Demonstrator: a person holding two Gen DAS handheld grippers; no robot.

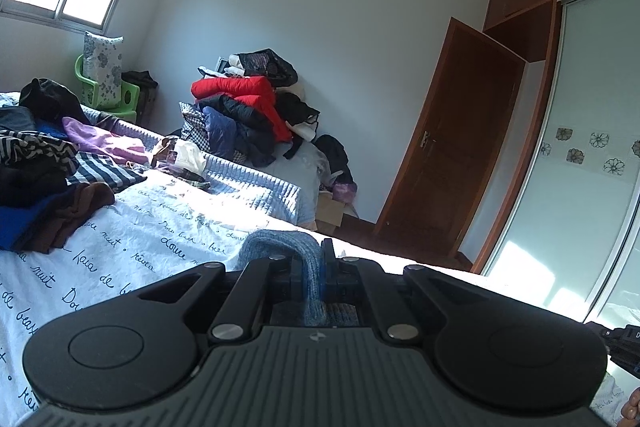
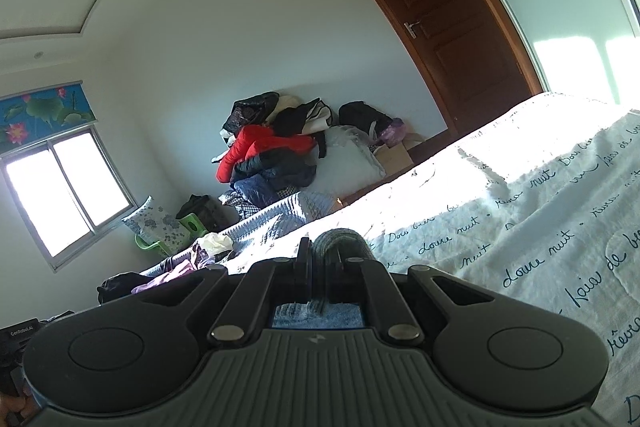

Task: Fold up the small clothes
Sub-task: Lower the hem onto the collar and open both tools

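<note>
A blue-grey knit garment (image 1: 280, 247) sits at lower centre of both views, pinched in the closed left gripper (image 1: 312, 267) and the closed right gripper (image 2: 320, 267), likely lifted by two edges for a fold above the script-printed bedspread (image 1: 132, 247); unsorted clothes (image 1: 44, 163) wait at left.

Bedsheet (image 2: 540, 227) with looping script "douce nuit" (other words unclear), "GenRobot.AI" on black device (image 2: 18, 337)

Black ribbed tool (image 1: 310, 267), silver screws.
</note>
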